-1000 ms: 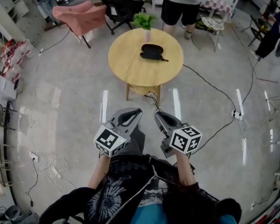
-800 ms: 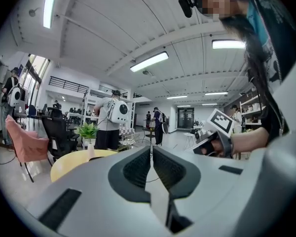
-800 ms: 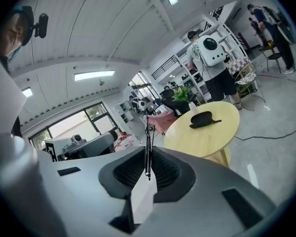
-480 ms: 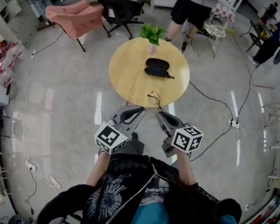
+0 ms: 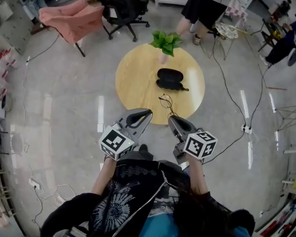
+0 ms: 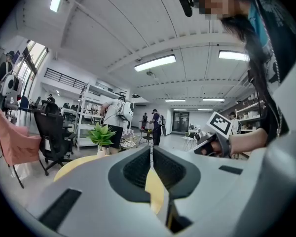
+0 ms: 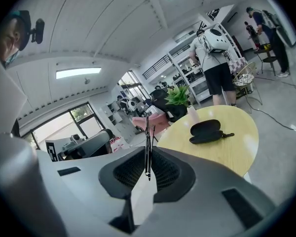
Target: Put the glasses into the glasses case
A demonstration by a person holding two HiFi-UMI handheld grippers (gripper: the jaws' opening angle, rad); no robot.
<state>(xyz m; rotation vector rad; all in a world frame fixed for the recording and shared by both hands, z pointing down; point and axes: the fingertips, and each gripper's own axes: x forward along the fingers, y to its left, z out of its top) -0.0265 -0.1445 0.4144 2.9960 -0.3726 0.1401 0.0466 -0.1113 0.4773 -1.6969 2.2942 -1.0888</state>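
The task is at its carrying stage. The right gripper [image 7: 148, 152] has its jaws clenched on the thin, dark, wire-framed glasses [image 7: 147, 141], which stand upright between the pads with the frame sticking out past the tips. In the head view they show as a small dark tangle just ahead of that gripper, over the near edge of the round, pale wooden table [image 5: 138, 78]. The left gripper [image 6: 151, 151] has its jaws pressed together with nothing between them, and it is held beside the right one.

The black, oval, hard-shell glasses case [image 5: 170, 79] lies near the middle of the table, just in front of the green leafy plant in a pale vase [image 5: 165, 41] and well apart from both grippers. From here it looks as though its lid may be lifted, but the view is too distant to be sure.

So the pick-up is done. What seems left is reaching the case, opening or steadying it if needed, and laying the glasses inside.
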